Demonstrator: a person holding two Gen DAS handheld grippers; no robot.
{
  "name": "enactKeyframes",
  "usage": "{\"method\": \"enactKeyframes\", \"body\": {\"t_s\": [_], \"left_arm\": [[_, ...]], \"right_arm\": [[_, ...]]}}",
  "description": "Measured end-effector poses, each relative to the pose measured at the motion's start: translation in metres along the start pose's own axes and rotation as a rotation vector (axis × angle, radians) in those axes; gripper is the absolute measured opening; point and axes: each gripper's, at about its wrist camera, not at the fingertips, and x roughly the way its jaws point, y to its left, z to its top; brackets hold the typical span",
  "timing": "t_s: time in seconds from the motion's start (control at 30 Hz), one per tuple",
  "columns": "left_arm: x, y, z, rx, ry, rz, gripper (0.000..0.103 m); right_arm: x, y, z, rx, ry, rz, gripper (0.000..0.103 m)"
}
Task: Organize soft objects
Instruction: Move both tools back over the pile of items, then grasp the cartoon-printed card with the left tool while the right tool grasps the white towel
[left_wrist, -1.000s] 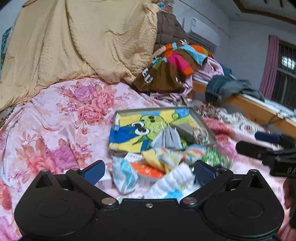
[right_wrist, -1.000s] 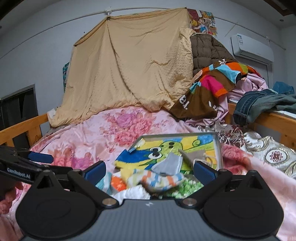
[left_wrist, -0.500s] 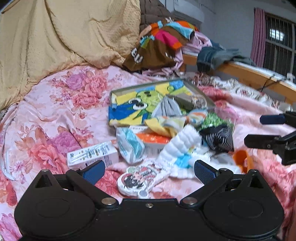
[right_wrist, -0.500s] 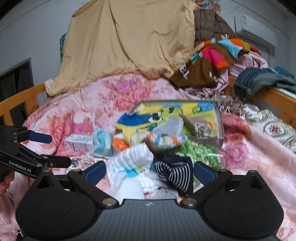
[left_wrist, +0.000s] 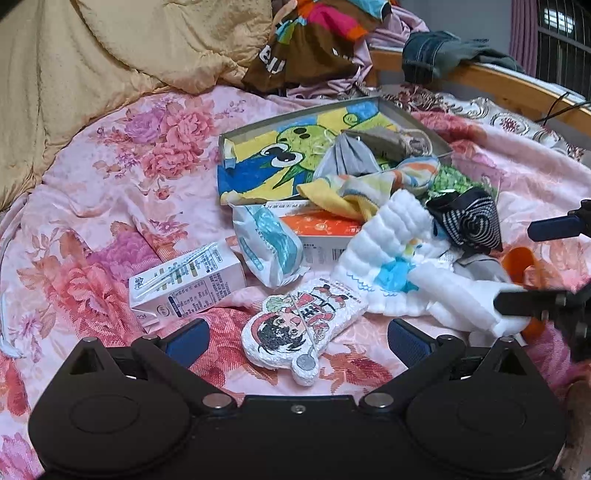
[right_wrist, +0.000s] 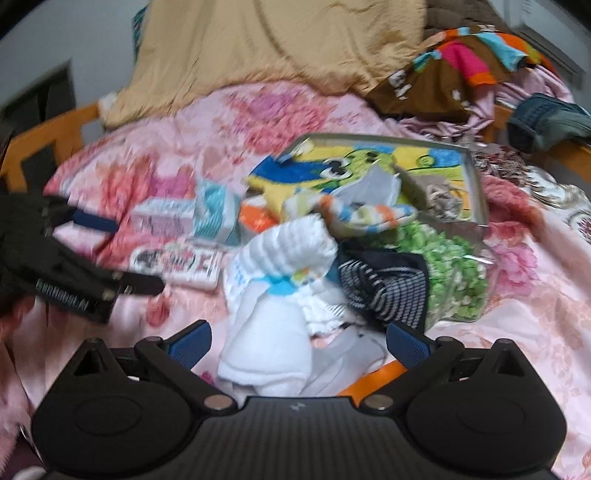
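White ribbed cloth (right_wrist: 273, 295) is lying centre-frame between the right hand-held gripper's (right_wrist: 297, 341) spread, empty jaws, long axis running away; left hand-held gripper (left_wrist: 297, 341), also released, is probably farther off.

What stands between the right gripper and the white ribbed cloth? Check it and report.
Nothing visible. The right gripper is open, and the white ribbed cloth lies directly between its fingers with no item in front of it. The striped dark sock sits beside the cloth to the right, touching it, not across the approach.
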Motion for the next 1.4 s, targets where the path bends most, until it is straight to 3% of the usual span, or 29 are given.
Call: {"method": "enactKeyframes", "body": {"t_s": [0.17, 0.47, 0.8, 1.03, 1.4], "left_arm": [[0.014, 0.004, 0.003, 0.003, 0.037, 0.010, 0.102], [0.031, 0.015, 0.005, -0.094, 0.063, -0.049, 0.102], [0.052, 0.015, 0.006, -0.072, 0.077, -0.051, 0.102], [0.056, 0.013, 0.003, -0.074, 0.099, -0.076, 0.102], [0.048, 0.009, 0.001, -0.081, 0.066, -0.122, 0.077]], "right_arm": [[0.012, 0.010, -0.002, -0.047, 0.040, 0.022, 0.103], [0.029, -0.005, 0.000, 0.099, 0.099, 0.118, 0.102], [0.038, -0.003, 0.001, 0.111, 0.112, 0.137, 0.101], [0.038, -0.004, 0.001, 0.141, 0.122, 0.169, 0.087], [0.033, -0.004, 0.003, 0.156, 0.096, 0.172, 0.071]]}}
